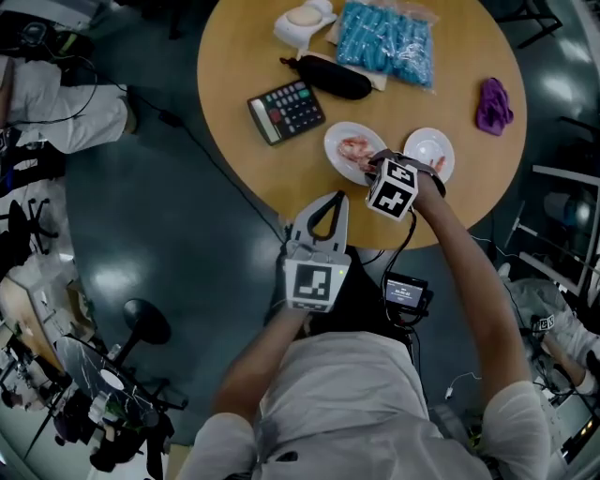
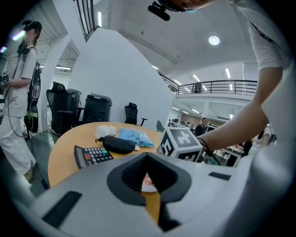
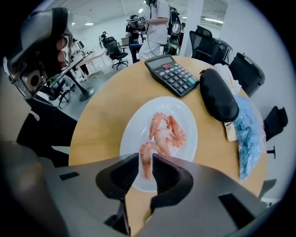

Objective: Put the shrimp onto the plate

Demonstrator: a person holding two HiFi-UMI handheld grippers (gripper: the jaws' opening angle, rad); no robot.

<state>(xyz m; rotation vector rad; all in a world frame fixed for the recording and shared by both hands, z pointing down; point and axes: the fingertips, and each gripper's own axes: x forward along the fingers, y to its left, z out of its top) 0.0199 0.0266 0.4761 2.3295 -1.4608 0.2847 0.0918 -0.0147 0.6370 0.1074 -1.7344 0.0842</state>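
Nearest, the left gripper (image 1: 333, 197) hangs over the near edge of the round wooden table (image 1: 244, 159). Its jaws are together at the tips with nothing between them. It points across the table toward the plates.

A little farther and to the right, the right gripper (image 3: 145, 162) points straight down over a white plate (image 3: 138, 125). Its jaws stand apart, and one pink shrimp (image 3: 147, 152) lies between them on the plate's near part; the pads do not press on it. Two more shrimps (image 3: 169, 132) lie curled together in the middle of the same plate, touching the first. A second white plate (image 1: 428, 148) sits just right of this one.

Beyond the plates, to the left, a black calculator (image 1: 286, 111) lies flat. Past it rests a black zip pouch (image 1: 336, 77), and just behind that a clear bag of blue packets (image 1: 386, 39). A white object (image 1: 305, 23) sits at the far edge, left of the bag. A crumpled purple cloth (image 1: 493, 105) lies by itself near the right edge.
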